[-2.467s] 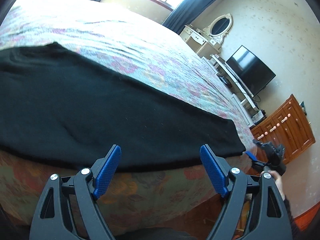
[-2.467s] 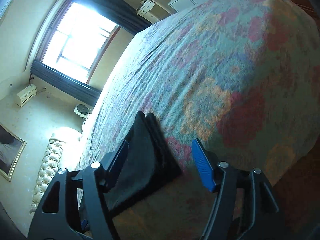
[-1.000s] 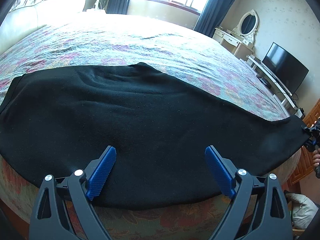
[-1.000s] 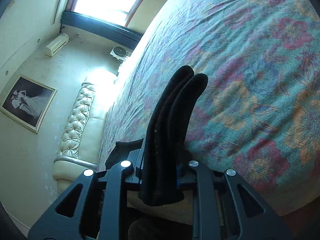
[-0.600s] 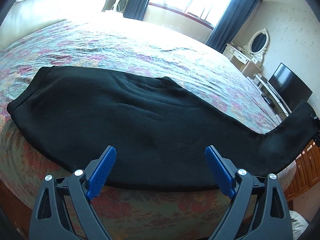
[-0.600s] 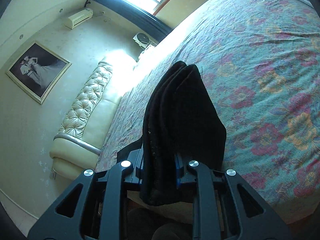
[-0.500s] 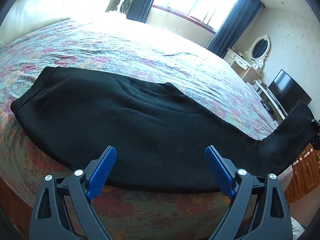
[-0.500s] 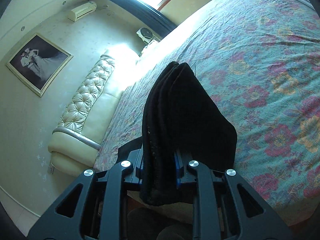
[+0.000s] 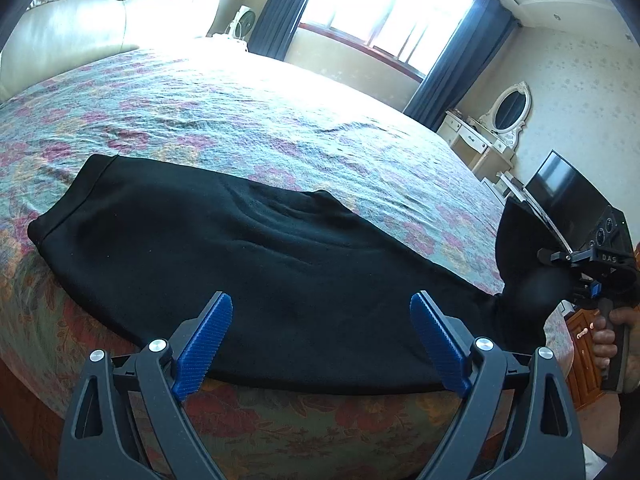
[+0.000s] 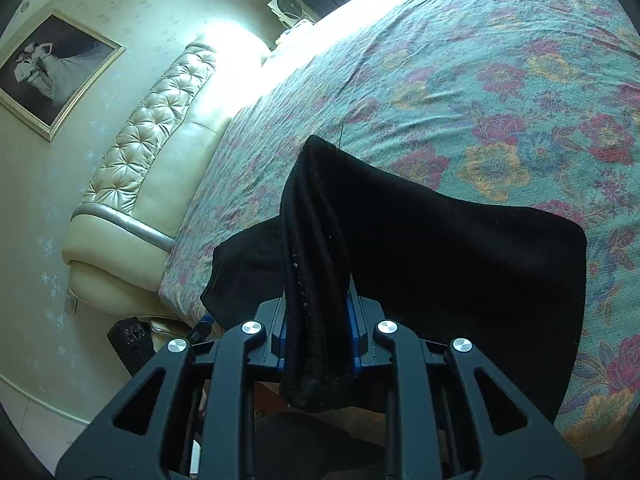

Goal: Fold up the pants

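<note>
Black pants (image 9: 240, 264) lie lengthwise along the near edge of a bed with a floral cover (image 9: 280, 120). My left gripper (image 9: 320, 344) hangs open just above the pants' near edge, nothing between its blue pads. At the far right of the left wrist view my right gripper (image 9: 576, 272), held by a hand, has lifted the leg end (image 9: 520, 248) off the bed. In the right wrist view my right gripper (image 10: 316, 332) is shut on that bunched black leg end (image 10: 316, 240), and the rest of the pants (image 10: 480, 248) drapes over the cover.
A cream tufted headboard (image 10: 152, 152) bounds the bed's far end. A white dressing table with an oval mirror (image 9: 496, 128), a dark television (image 9: 568, 200) and a wooden cabinet (image 9: 580, 344) stand along the right wall. A window with dark curtains (image 9: 384, 12) is behind the bed.
My right gripper has carried the pants' leg end up and in toward the waist end, so the leg now stands off the bed. The left gripper rose slightly and stayed open.
</note>
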Tool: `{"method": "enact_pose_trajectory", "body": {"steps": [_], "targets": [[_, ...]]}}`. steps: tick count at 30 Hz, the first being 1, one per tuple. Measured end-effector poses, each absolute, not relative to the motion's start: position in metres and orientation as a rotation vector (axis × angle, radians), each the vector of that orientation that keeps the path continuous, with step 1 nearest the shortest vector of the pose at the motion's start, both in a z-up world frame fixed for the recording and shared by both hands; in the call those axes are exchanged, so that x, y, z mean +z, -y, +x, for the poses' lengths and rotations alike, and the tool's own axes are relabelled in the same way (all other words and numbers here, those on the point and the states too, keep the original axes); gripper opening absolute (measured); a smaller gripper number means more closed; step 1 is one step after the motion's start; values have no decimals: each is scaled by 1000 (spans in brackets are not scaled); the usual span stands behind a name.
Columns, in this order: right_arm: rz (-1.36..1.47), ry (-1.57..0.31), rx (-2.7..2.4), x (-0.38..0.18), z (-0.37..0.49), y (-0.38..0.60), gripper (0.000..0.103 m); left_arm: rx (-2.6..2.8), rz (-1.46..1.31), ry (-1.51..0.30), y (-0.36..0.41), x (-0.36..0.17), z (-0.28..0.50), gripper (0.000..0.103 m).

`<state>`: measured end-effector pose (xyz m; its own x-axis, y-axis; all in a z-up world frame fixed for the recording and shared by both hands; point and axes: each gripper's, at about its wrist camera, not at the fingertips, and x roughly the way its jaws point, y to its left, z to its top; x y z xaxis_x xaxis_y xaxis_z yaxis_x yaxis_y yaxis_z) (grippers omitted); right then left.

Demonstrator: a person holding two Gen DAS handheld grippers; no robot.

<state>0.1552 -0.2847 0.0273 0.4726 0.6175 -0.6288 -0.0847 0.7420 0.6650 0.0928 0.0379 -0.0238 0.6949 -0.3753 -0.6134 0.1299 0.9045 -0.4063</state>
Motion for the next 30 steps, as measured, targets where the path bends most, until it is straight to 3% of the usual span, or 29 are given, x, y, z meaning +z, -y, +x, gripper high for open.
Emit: {"method": "enact_pose_trajectory", "body": {"steps": [8, 21, 23, 26, 30], "targets": [[550, -1082, 403, -26, 174, 232, 21, -272, -388, -748, -47, -23, 92, 89], [478, -1123, 389, -48, 191, 183, 22, -273, -387, -751, -47, -24, 98, 89], [488, -1135, 391, -55, 191, 179, 27, -274, -392, -755, -48, -25, 98, 89], [557, -1141, 427, -63, 190, 175, 46, -271, -391, -756, -48, -26, 99, 89], [575, -1158, 480, -71, 186, 160, 51, -265, -399, -752, -51, -28, 99, 89]]}}
